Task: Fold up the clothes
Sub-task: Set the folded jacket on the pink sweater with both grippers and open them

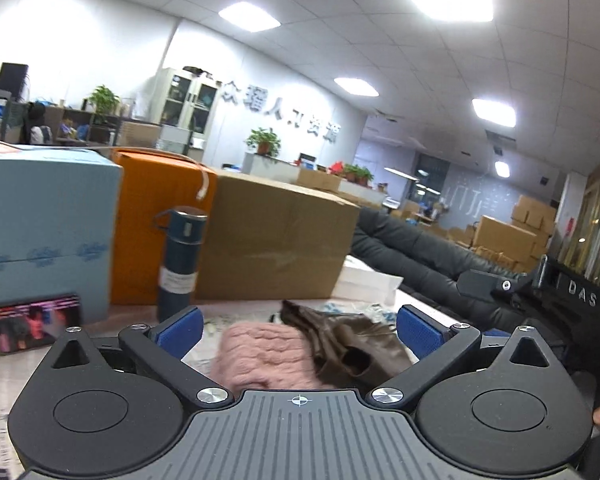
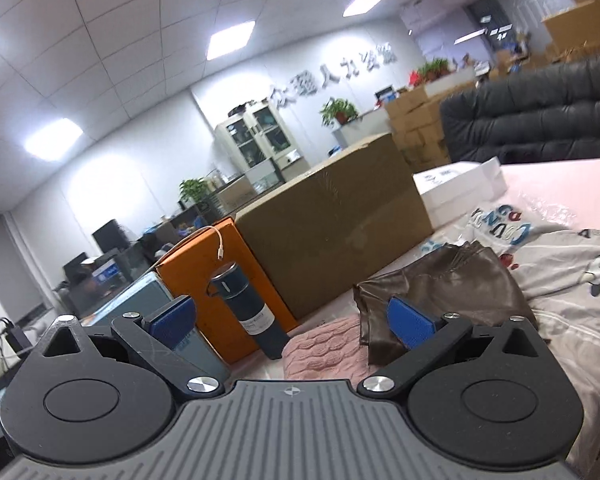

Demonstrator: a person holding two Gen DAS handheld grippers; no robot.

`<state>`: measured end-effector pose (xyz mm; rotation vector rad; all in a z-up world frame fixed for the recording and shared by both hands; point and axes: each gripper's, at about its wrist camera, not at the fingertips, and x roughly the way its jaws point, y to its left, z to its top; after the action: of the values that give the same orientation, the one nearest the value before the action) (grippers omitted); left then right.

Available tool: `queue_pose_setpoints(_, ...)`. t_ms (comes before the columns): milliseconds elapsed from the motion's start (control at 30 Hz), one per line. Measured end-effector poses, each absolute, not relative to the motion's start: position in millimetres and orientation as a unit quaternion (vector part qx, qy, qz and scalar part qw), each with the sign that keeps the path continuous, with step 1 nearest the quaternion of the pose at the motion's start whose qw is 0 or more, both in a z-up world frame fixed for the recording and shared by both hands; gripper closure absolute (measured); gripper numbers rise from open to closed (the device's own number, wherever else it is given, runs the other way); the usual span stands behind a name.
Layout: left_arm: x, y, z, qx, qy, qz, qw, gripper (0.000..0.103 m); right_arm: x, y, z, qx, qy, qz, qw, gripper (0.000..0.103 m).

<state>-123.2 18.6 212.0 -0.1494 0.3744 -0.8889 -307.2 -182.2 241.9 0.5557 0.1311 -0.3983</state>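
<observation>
The tabletop (image 2: 560, 176) carries the clothes and a row of boxes along its far side. Largest of these is a brown cardboard box (image 1: 276, 240), with an orange box (image 1: 156, 224) touching its left end and a pale blue box (image 1: 44, 224) further left. A white printed garment (image 2: 572, 280) lies spread flat at the right of the right wrist view, its lettering toward the far edge.

On it, nearer the middle, rests a dark brown leather-look garment (image 2: 448, 292), crumpled, its long axis running from the near side away toward the cardboard box. Touching its left edge is a pink knitted garment (image 1: 264, 356), bunched into a low rounded heap; which way it points cannot be told.

A dark blue flask (image 1: 180, 260) stands upright in front of the orange box, just beyond the pink knit.

The left hand-held gripper (image 1: 300, 328) has its jaws spread wide and empty, above the pink knit and the brown garment. The right hand-held gripper (image 2: 292, 324) is likewise spread wide, gripping nothing, with the same two garments between its blue pads (image 2: 412, 324).
</observation>
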Motion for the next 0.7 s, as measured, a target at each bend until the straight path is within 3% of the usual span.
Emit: queue_pose_setpoints(700,-109,51,184,-0.017,0.216,-0.472,0.854,0.000,-303,-121,221,0.220,0.126,-0.330,0.909,0.000)
